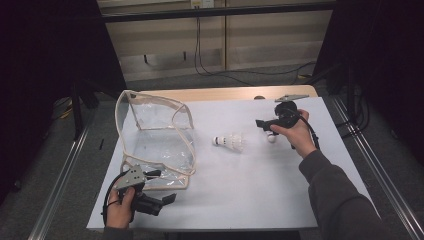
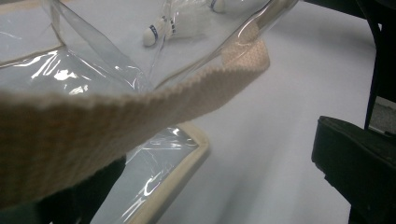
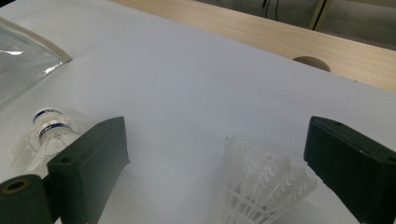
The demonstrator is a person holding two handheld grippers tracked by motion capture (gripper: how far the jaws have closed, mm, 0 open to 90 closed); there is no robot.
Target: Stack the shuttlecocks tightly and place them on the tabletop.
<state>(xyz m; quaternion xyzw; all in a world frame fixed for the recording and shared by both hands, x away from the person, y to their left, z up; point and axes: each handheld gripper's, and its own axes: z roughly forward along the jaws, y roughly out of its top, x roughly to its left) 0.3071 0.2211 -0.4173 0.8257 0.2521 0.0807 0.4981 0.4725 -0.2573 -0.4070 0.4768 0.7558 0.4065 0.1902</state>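
1. I'm working with two shuttlecocks and a clear bag [image 1: 155,135]. One shuttle [image 1: 231,142] is lying on its side mid-table; the second shuttle [image 1: 271,138] is just under my right gripper [image 1: 265,127].

2. My right gripper is hanging wide open. In the right gripper view its jaws are standing apart with the second shuttle's feather skirt [image 3: 264,189] sitting between them, a bit closer to the right jaw and low in the frame. That's the relation everything turns on: the shuttle is below and between the jaws, not yet touched as far as I can tell.

3. I can't really tell which way that shuttle's long axis is running; only the feathers are showing, not the cork.

4. The first shuttle is poking out beside the left jaw in that same view [image 3: 44,128], cork pointing toward the bag, feathers toward my right hand.

5. My left gripper [image 1: 167,199] is sitting at the bag's near corner. Its view is looking past the bag's woven strap [image 2: 140,107], one jaw behind it and one clear to the right, so it's looking open, with nothing pinched.

6. I'm guessing the right hand is the obvious one for the grab, being far nearer both shuttles.
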